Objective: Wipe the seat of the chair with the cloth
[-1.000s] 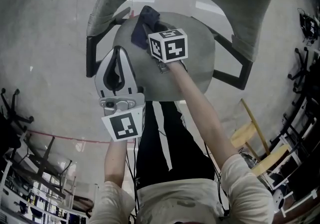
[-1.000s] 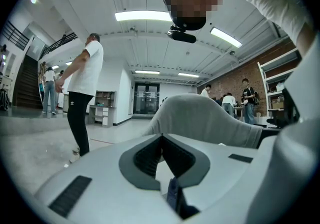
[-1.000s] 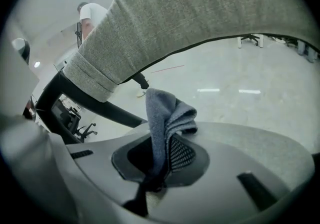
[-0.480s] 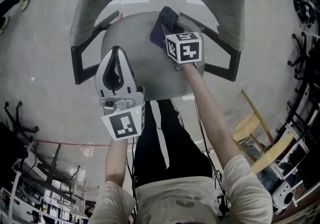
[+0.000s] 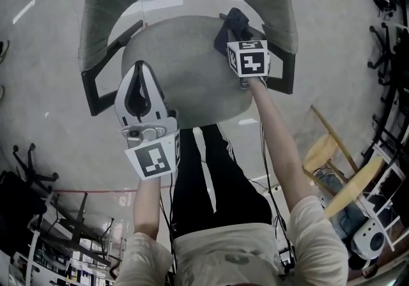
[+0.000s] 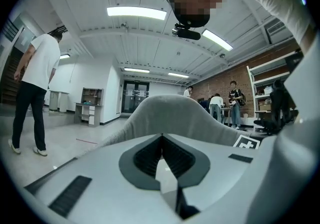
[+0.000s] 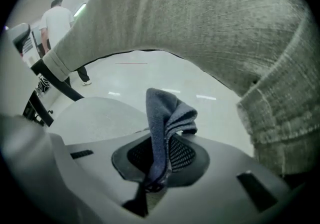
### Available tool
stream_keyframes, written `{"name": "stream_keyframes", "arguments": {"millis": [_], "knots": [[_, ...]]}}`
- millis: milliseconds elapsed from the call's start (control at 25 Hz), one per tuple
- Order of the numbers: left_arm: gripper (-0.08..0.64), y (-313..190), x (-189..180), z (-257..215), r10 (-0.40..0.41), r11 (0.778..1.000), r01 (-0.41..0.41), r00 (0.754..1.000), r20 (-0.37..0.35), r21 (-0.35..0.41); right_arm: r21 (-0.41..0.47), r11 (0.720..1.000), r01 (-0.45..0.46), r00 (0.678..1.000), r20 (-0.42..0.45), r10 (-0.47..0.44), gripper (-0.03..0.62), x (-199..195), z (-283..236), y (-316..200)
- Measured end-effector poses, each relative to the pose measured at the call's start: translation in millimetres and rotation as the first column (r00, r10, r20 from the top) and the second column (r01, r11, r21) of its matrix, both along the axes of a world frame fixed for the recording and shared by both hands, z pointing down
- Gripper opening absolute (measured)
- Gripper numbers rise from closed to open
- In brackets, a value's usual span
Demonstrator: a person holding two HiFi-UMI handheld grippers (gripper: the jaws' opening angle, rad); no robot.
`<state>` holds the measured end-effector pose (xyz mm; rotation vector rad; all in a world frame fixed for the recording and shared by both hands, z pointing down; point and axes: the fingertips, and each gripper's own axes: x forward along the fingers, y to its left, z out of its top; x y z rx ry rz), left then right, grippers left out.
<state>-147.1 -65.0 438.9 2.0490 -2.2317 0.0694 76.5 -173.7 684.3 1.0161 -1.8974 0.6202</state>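
Head view hides your right gripper's [image 7: 156, 178] tips under the dark blue cloth [image 5: 235, 23] they pinch at the round grey fabric seat's [image 5: 185, 67] back-right edge. Your left gripper's [image 6: 162, 163] jaws meet, empty.

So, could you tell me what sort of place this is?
Probably an open workshop or lab: ceiling strip lights, a brick wall, metal shelving, and people standing in the background.

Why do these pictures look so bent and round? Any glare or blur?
Head view: the wide lens bows the glossy floor, which shows light streaks. Left gripper view: dark rounded corners, and a glaring ceiling strip light. Right gripper view: the dark blue cloth is close and sharp, and the edges curve.
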Motion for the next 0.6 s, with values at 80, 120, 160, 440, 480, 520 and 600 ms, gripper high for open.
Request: {"name": "stream_keyframes", "arguments": {"millis": [80, 120, 160, 440, 480, 520, 600], "knots": [[0.015, 1.0, 4.4, -2.3, 0.008, 1.000, -0.008, 1.000, 0.001, -0.005, 0.009, 1.000, -0.016, 1.000, -0.018, 0.016, 0.049, 8.8, -1.0, -0.4], [0.015, 1.1, 7.2, -4.3, 0.013, 1.000, -0.013, 1.000, 0.002, -0.005, 0.015, 1.000, -0.017, 0.999, -0.029, 0.017, 0.049, 13.0, -1.9, -1.3], [0.015, 1.4, 9.7, -6.3, 0.020, 1.000, -0.020, 1.000, 0.004, -0.005, 0.022, 1.000, -0.014, 0.999, -0.039, 0.015, 0.049, 16.6, -2.7, -2.3], [0.015, 8.6, 6.9, -6.2, 0.016, 1.000, -0.016, 1.000, 0.021, -0.014, 0.025, 0.999, -0.033, 0.998, -0.053, 0.034, 0.049, 21.5, -0.9, -3.6], [0.015, 10.2, 4.8, -6.0, 0.008, 1.000, -0.008, 1.000, 0.022, -0.015, 0.017, 0.998, -0.053, 0.998, -0.043, 0.054, 0.049, 22.1, -1.6, -3.7], [0.015, 11.8, 2.7, -5.7, 0.000, 1.000, 0.000, 1.000, 0.023, -0.016, 0.010, 0.997, -0.076, 0.997, -0.031, 0.076, 0.049, 22.3, -3.5, -4.1], [0.015, 14.9, -1.7, -4.6, -0.013, 1.000, 0.014, 1.000, 0.025, -0.020, 0.015, 0.994, -0.106, 0.994, -0.004, 0.106, 0.049, 19.2, -12.5, -6.1]]}}
